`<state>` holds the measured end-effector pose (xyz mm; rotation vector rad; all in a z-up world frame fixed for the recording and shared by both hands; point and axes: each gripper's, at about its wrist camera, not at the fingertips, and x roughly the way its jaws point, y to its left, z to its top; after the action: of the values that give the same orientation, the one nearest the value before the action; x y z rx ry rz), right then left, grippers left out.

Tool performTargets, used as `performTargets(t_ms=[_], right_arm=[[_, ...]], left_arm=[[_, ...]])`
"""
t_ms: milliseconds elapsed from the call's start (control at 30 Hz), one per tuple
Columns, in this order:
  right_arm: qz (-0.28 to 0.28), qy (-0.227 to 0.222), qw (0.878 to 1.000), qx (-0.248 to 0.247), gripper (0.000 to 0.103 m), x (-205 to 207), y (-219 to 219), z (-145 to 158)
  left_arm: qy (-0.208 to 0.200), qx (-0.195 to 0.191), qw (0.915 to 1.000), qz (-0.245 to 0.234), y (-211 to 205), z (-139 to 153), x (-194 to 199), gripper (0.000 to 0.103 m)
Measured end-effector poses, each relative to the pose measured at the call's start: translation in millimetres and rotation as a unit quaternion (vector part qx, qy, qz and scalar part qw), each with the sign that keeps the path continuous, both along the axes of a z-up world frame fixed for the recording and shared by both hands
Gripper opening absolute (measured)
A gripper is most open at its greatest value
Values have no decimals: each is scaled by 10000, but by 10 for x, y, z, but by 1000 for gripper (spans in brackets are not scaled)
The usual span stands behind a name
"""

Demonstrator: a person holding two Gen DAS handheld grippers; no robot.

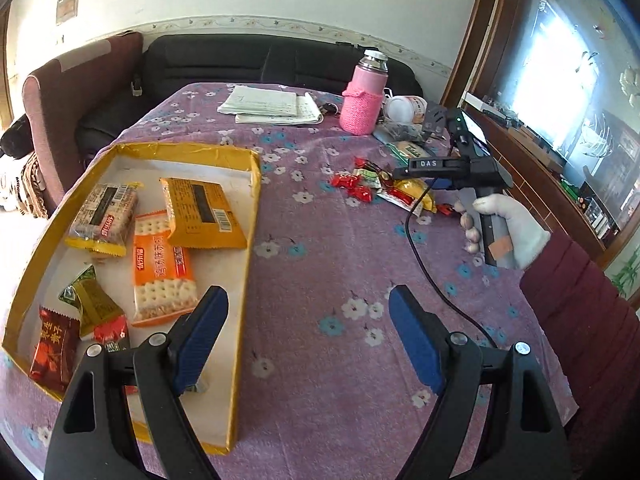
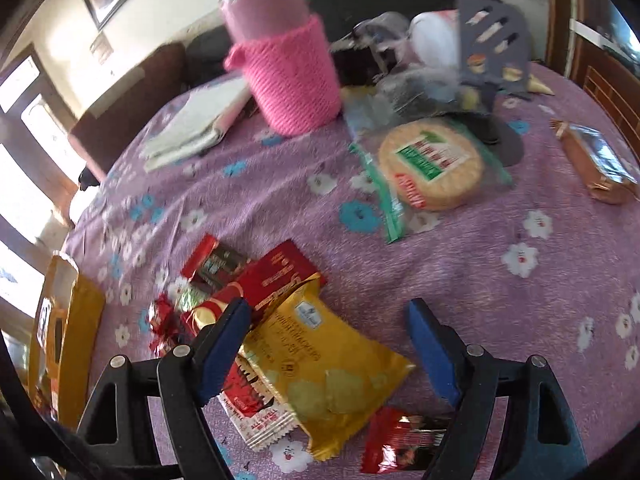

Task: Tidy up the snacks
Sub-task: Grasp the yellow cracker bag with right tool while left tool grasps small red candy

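A shallow gold-rimmed tray point(image 1: 244, 264) lies at the left of the table and holds several snack packs, among them an orange cracker pack point(image 1: 162, 264). My left gripper point(image 1: 308, 308) is open and empty, with one finger over the tray's right edge. A loose pile of snacks point(image 1: 380, 188) lies on the purple cloth. My right gripper point(image 2: 330, 326) is open just above this pile, over a yellow chip bag point(image 2: 324, 364) and red packets point(image 2: 272, 276). It holds nothing. The right gripper also shows in the left wrist view point(image 1: 404, 174).
A pink bottle in a knitted sleeve point(image 1: 366, 96) stands at the back, also in the right wrist view point(image 2: 280, 52). Papers point(image 1: 272, 106) lie beside it. A round cracker pack in a bag point(image 2: 432, 164) and a brown wrapped bar point(image 2: 596, 164) lie further right.
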<state>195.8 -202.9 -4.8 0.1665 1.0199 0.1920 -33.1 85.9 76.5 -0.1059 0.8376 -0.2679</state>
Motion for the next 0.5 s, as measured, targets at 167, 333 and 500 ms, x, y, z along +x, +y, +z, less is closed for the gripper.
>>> performTargets(t_ms=[167,333,500], right_arm=[[349,61,9987,-367,72,-300,287,0],[185,-51,9993,-336,57,-781,294,23],[-352,-523,9972,406,56,-1340,125,40]], left_arm=[[77,-96,9999,30,1,-26,199,83],[132,-163,9997,-149,-136,19,444,83],[424,-146,9983,-378,-417,-38,894,83]])
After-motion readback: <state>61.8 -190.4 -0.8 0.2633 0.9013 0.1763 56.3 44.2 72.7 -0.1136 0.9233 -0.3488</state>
